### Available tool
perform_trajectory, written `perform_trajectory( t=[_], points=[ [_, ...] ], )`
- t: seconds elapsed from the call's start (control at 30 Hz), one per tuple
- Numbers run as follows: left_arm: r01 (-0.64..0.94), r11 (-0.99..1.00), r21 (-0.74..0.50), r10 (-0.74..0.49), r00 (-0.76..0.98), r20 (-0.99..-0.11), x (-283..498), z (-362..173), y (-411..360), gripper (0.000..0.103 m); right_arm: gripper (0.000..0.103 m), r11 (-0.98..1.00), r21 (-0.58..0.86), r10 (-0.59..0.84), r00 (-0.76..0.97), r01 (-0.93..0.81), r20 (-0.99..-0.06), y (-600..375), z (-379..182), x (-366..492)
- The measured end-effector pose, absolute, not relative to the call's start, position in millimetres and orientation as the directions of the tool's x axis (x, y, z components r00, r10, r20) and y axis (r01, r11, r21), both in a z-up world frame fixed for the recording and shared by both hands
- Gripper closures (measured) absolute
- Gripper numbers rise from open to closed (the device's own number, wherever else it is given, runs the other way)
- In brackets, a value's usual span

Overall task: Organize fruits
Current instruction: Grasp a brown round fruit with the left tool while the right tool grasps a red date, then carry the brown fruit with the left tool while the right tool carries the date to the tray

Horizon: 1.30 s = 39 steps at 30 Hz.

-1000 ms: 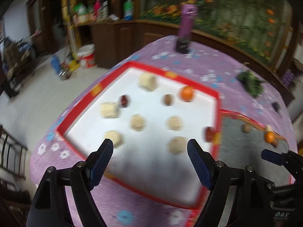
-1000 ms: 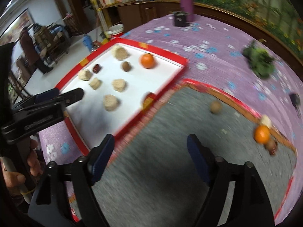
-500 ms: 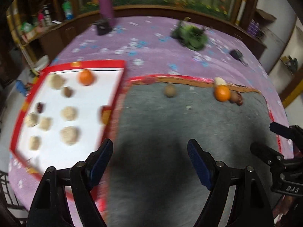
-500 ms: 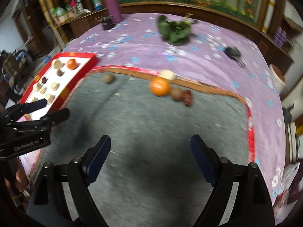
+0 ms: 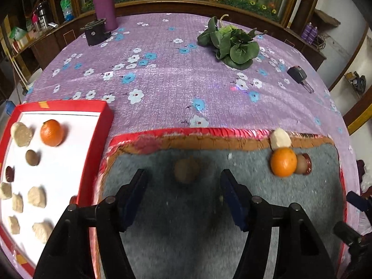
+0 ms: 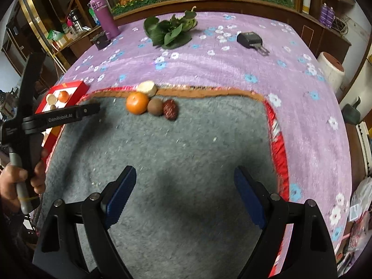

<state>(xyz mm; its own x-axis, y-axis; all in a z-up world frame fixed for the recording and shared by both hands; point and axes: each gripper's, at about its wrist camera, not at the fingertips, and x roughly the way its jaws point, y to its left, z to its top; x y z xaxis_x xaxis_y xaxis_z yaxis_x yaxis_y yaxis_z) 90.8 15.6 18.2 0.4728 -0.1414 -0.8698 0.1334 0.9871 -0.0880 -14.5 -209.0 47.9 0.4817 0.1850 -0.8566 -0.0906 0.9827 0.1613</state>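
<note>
- The left gripper (image 5: 183, 193) is seen spread wide with nothing held, low over the grey mat (image 5: 209, 232)
- The right gripper (image 6: 183, 190) is also held apart and empty, over the same mat
- A brown round fruit (image 5: 186, 171) is found just ahead of the left gripper, between the lines of its two fingers, a little blurred
- Ahead and to the right of the left gripper, an orange (image 5: 283, 162) is seen at the far edge of the mat, touching a small brown fruit (image 5: 301, 164) and a dark red fruit (image 5: 308, 164); a pale piece (image 5: 280, 138) lies just behind the orange
- To the left of the left gripper, a red tray (image 5: 97, 139) is placed, with a second orange (image 5: 51, 132) and pale pieces inside
- Farther ahead, on the purple cloth (image 5: 162, 74), leafy greens (image 5: 232, 44) and a purple bottle (image 5: 104, 2) are seen
</note>
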Motion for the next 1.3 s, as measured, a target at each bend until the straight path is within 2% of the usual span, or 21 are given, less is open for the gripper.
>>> perform_trajectory(
  t=[0.1, 0.2, 0.3, 0.33, 0.4, 0.57, 0.63, 0.77, 1.0, 1.1, 1.3],
  points=[
    [0.134, 0.987, -0.094, -0.147, 0.471, -0.87, 96.3, 13.4, 15.5, 0.039, 0.017, 0.979, 0.176, 0.203, 0.496, -0.101, -0.844, -213.2, 50.5, -2.3],
    [0.139, 0.986, -0.088, -0.146, 0.497, -0.855, 94.6, 13.1, 15.5, 0.048, 0.017, 0.974, 0.193, 0.227, 0.518, -0.119, -0.825, -215.2, 52.4, 13.3],
    [0.164, 0.983, -0.08, -0.154, 0.509, -0.847, 92.6, 14.6, 12.8, 0.067, 0.019, 0.966, 0.196, 0.257, 0.519, -0.171, -0.815, -206.9, 49.9, 29.5],
    [0.178, 0.98, -0.091, -0.17, 0.507, -0.845, 92.1, 15.3, 11.1, 0.08, 0.024, 0.962, 0.193, 0.266, 0.516, -0.191, -0.815, -203.4, 48.1, 34.1],
    [0.186, 0.979, -0.087, -0.172, 0.508, -0.844, 91.5, 15.8, 7.8, 0.08, 0.036, 0.953, 0.187, 0.284, 0.494, -0.239, -0.822, -192.9, 41.1, 45.2],
    [0.187, 0.976, -0.113, -0.195, 0.509, -0.839, 91.9, 14.7, 12.3, 0.08, 0.054, 0.936, 0.205, 0.319, 0.444, -0.286, -0.837, -182.7, 23.3, 60.2],
    [0.186, 0.975, -0.124, -0.204, 0.506, -0.838, 92.3, 14.8, 13.9, 0.08, 0.065, 0.924, 0.231, 0.349, 0.426, -0.305, -0.835, -182.8, 18.1, 61.7],
    [0.187, 0.974, -0.128, -0.208, 0.505, -0.838, 92.3, 14.3, 13.7, 0.08, 0.071, 0.911, 0.231, 0.368, 0.417, -0.343, -0.831, -183.8, 14.8, 61.4],
    [0.189, 0.973, -0.134, -0.213, 0.508, -0.835, 92.6, 13.5, 14.3, 0.077, 0.072, 0.904, 0.168, 0.341, 0.424, -0.393, -0.839, -176.6, 14.3, 66.2],
    [0.202, 0.972, -0.124, -0.213, 0.516, -0.83, 90.1, 13.3, 13.5, 0.079, 0.081, 0.904, 0.111, 0.307, 0.444, -0.413, -0.842, -172.2, 12.9, 64.5],
    [0.198, 0.969, -0.149, -0.234, 0.53, -0.815, 82.6, 15.6, 18.5, 0.083, 0.081, 0.917, 0.142, 0.313, 0.455, -0.372, -0.834, -184.6, 22.1, 49.6]
  ],
)
